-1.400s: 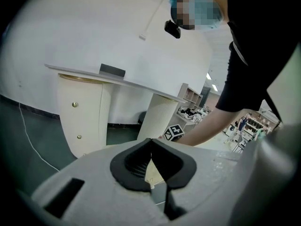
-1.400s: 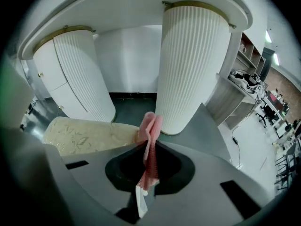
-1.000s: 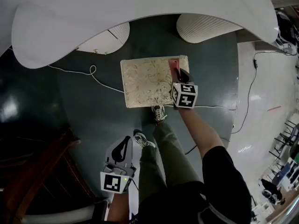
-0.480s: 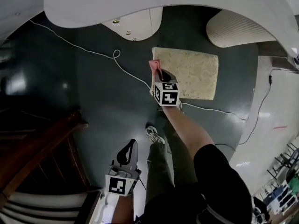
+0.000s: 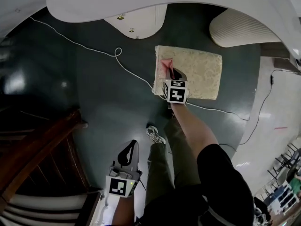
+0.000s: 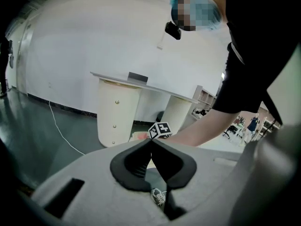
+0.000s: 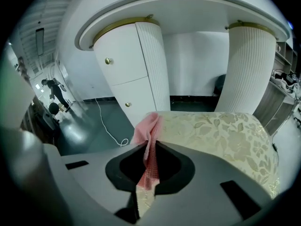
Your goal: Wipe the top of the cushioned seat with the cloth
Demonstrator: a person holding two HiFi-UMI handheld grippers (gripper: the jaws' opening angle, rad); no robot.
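Note:
The cushioned seat (image 5: 197, 72) is a square pad with a pale leaf pattern, standing on the dark floor under a white table. My right gripper (image 5: 170, 73) is shut on a pink cloth (image 5: 165, 66), which lies on the seat's left part. In the right gripper view the pink cloth (image 7: 147, 145) runs between the closed jaws of the right gripper (image 7: 149, 147) and spreads onto the seat (image 7: 221, 135). My left gripper (image 5: 128, 153) hangs low at the near left, far from the seat, shut with nothing in it; in its own view the left gripper (image 6: 151, 142) shows its jaws touching.
Two white fluted table legs (image 5: 138, 22) (image 5: 240, 29) stand behind the seat under the curved white tabletop (image 5: 141, 1). A white cable (image 5: 117, 55) loops over the dark floor. Dark wooden furniture (image 5: 42, 145) sits at the left. The person's legs and shoes (image 5: 154, 135) are below the seat.
My right gripper has carried the pink cloth from the seat's right side to its left side, then slightly inward from the left edge. The left gripper has stayed low and shut.

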